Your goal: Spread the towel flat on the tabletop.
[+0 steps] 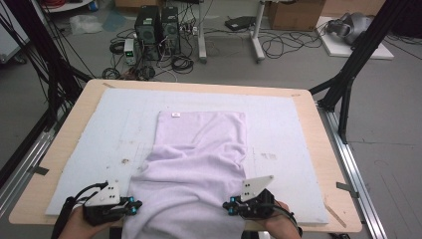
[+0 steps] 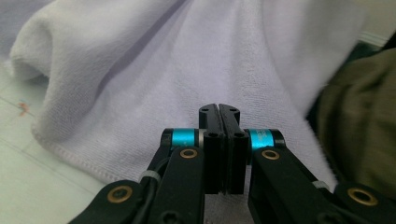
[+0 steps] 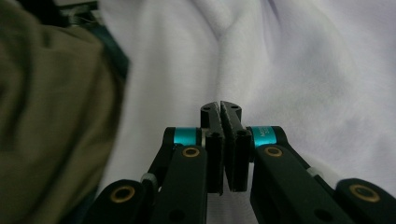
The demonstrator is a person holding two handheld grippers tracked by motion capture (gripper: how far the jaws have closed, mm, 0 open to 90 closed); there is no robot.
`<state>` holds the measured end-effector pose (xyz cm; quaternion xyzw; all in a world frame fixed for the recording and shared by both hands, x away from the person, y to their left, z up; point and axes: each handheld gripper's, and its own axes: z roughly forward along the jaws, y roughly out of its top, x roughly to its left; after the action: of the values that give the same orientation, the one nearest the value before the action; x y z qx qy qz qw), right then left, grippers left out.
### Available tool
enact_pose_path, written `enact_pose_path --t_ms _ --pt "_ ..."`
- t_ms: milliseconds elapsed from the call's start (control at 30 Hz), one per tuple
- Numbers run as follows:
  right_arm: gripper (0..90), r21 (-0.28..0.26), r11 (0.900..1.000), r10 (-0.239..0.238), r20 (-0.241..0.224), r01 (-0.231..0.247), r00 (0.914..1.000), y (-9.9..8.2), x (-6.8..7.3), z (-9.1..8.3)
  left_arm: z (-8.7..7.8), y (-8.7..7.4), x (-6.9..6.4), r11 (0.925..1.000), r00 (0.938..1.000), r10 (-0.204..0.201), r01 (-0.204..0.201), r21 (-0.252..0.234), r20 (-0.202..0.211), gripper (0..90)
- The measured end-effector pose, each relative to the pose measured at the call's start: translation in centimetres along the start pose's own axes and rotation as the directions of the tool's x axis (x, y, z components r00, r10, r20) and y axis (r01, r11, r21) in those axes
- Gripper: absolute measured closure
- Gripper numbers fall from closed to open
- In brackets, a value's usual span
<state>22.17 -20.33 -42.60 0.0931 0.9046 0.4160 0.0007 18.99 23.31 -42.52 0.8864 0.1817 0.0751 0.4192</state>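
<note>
A pale lilac towel (image 1: 199, 149) lies rumpled down the middle of the light mat (image 1: 89, 144), and its near end hangs over the table's front edge. My left gripper (image 1: 135, 204) is at the towel's near left edge, my right gripper (image 1: 228, 205) at its near right edge. In the left gripper view the jaws (image 2: 219, 109) are pressed together over the towel (image 2: 140, 70), with no cloth seen between them. In the right gripper view the jaws (image 3: 221, 107) are likewise shut in front of the towel (image 3: 303, 70), and no cloth shows in them.
The mat rests on a wooden table (image 1: 326, 149) with a bare rim all round. Olive-green clothing (image 2: 359, 135) of the person shows beside the towel. Computers and cables (image 1: 157, 30) sit on the floor beyond, and black frame posts (image 1: 358, 55) stand at both sides.
</note>
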Motion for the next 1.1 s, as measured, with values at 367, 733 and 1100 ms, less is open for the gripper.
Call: enact_pose_path --t_ms 367,733,1100 --pt "65.0 -0.018 0.9998 0.004 0.072 -0.003 0.9974 0.8 -2.8 -0.6 2.0 1.2 2.7 0.9992 0.9992 -0.036 0.036 -0.019 -0.018 61.8" --pt "87.8 0.092 0.9952 -0.038 0.055 0.033 0.9977 0.0 -2.5 1.7 3.2 0.6 2.4 0.9991 0.9995 -0.032 0.032 0.027 -0.006 88.4" --pt "76.5 -0.020 0.9998 0.003 -0.006 -0.003 1.0000 -0.1 0.0 -0.6 0.2 0.3 1.2 0.9984 0.9984 -0.043 0.042 -0.038 -0.037 73.0"
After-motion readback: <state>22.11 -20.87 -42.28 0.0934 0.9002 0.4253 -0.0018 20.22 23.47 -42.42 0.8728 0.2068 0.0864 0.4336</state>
